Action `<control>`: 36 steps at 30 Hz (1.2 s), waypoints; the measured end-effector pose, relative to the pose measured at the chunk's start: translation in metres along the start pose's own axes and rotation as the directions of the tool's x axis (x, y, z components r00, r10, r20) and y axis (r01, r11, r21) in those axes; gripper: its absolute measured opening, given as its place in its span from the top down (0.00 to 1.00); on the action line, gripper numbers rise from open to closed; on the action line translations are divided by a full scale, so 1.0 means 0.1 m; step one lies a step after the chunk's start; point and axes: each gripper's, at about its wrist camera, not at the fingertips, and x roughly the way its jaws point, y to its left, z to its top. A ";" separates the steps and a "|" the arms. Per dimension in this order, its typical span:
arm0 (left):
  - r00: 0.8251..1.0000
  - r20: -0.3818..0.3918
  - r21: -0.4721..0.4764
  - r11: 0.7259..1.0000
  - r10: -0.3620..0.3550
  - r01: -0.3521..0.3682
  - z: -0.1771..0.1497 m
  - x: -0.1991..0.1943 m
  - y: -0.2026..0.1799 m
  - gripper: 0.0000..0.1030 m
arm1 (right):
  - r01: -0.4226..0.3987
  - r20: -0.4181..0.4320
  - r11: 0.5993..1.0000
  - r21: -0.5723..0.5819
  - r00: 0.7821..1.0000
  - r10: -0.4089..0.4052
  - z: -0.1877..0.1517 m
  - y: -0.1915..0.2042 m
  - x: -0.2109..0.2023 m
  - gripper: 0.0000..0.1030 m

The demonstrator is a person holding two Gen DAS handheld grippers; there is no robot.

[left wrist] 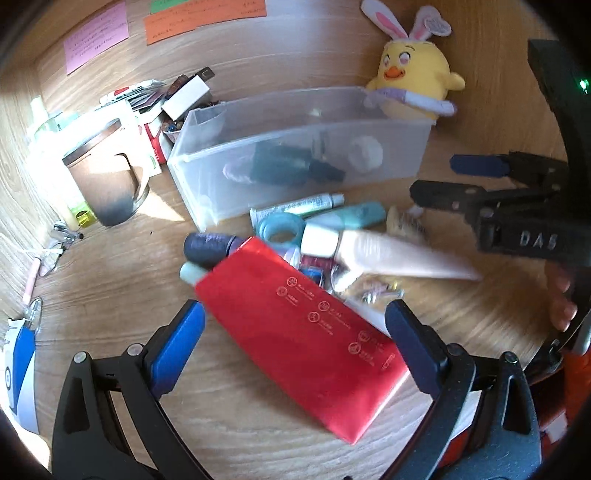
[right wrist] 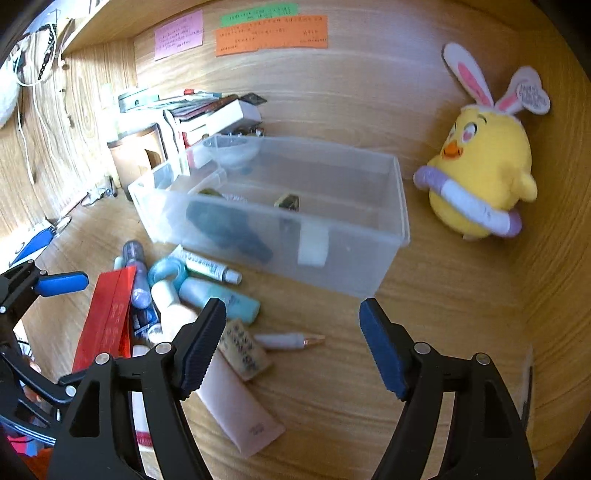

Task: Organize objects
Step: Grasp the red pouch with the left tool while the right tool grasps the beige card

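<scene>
A red flat pouch (left wrist: pixel 295 332) lies on the wooden desk amid a heap of toiletries: a beige tube (left wrist: pixel 388 254), a teal tube (right wrist: pixel 221 295), a blue ring (left wrist: pixel 280 232) and a dark purple bottle (left wrist: pixel 210 247). My left gripper (left wrist: pixel 295 314) hangs open over the pouch, one finger on either side, and the pads do not press it. My right gripper (right wrist: pixel 291 310) stands open above bare desk beside the heap, with a small white pen-like stick (right wrist: pixel 288 339) lying below it. Behind the heap a clear plastic bin (right wrist: pixel 351 258) holds a dark bottle and a white jar.
A yellow plush chick (right wrist: pixel 484 177) with bunny ears sits right of the bin. A brown mug (left wrist: pixel 107 177) and a stack of boxes and booklets (right wrist: pixel 207 110) stand at the back left. Coloured notes (right wrist: pixel 273 33) are stuck on the back wall. Small clutter lies along the left edge.
</scene>
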 end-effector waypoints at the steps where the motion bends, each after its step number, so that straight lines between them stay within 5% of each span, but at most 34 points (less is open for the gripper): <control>1: 1.000 -0.004 0.010 1.000 0.012 -0.012 -0.03 -0.01 0.02 0.04 | -0.004 -0.005 1.000 0.003 1.000 0.004 -0.03 -0.01 0.00 0.30; 11: 0.995 -0.029 -0.007 0.996 0.092 -0.093 -0.26 -0.21 0.47 0.04 | -0.010 -0.046 1.000 -0.001 0.999 0.010 -0.19 0.08 0.05 0.29; 21: 0.987 -0.130 -0.201 0.977 -0.092 0.065 -0.43 -0.26 0.66 0.04 | -0.011 -0.070 0.999 -0.040 0.997 0.008 -0.21 0.19 0.09 0.29; 27: 0.987 -0.155 -0.148 0.989 -0.028 0.005 -0.50 -0.17 0.63 0.04 | -0.043 -0.088 0.997 -0.056 0.995 0.038 -0.19 0.26 0.13 0.31; 31: 0.990 -0.143 -0.157 0.988 -0.018 -0.005 -0.55 -0.19 0.76 0.05 | -0.066 -0.095 0.996 -0.062 0.994 0.060 -0.17 0.29 0.16 0.46; 36: 0.993 -0.115 -0.146 0.989 -0.011 -0.005 -0.58 -0.22 0.83 0.26 | -0.082 -0.098 0.995 -0.051 0.992 0.077 -0.13 0.29 0.18 0.62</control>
